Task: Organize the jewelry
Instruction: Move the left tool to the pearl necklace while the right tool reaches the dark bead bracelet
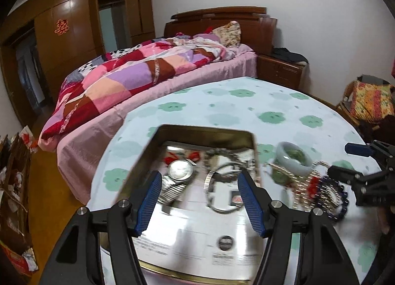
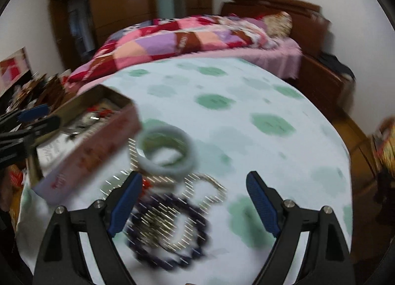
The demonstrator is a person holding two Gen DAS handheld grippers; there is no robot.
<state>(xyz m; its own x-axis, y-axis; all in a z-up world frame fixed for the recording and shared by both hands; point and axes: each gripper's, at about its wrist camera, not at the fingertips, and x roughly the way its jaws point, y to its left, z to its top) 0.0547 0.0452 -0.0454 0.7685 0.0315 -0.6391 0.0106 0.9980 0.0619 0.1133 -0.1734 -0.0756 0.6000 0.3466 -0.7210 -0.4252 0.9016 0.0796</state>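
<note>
An open metal tin (image 1: 172,130) sits on the round table; it holds a silver watch (image 1: 178,171), a thin silver bangle (image 1: 217,191) and a red trinket. My left gripper (image 1: 198,182) is open and empty just above the tin. To the tin's right lie a pale green jade bangle (image 1: 293,159), gold chains (image 1: 302,186) and a dark blue bead bracelet (image 1: 342,207). In the right wrist view my right gripper (image 2: 193,186) is open and empty over the bead bracelet (image 2: 172,230), with the jade bangle (image 2: 166,152) just ahead and the tin (image 2: 98,141) at left.
The table has a pale cloth with green flowers (image 1: 246,107). A bed with a patchwork quilt (image 1: 128,72) stands behind it, a wooden nightstand (image 1: 281,67) and a chair with a cushion (image 1: 370,102) at right, and clutter on the floor at left (image 1: 14,181).
</note>
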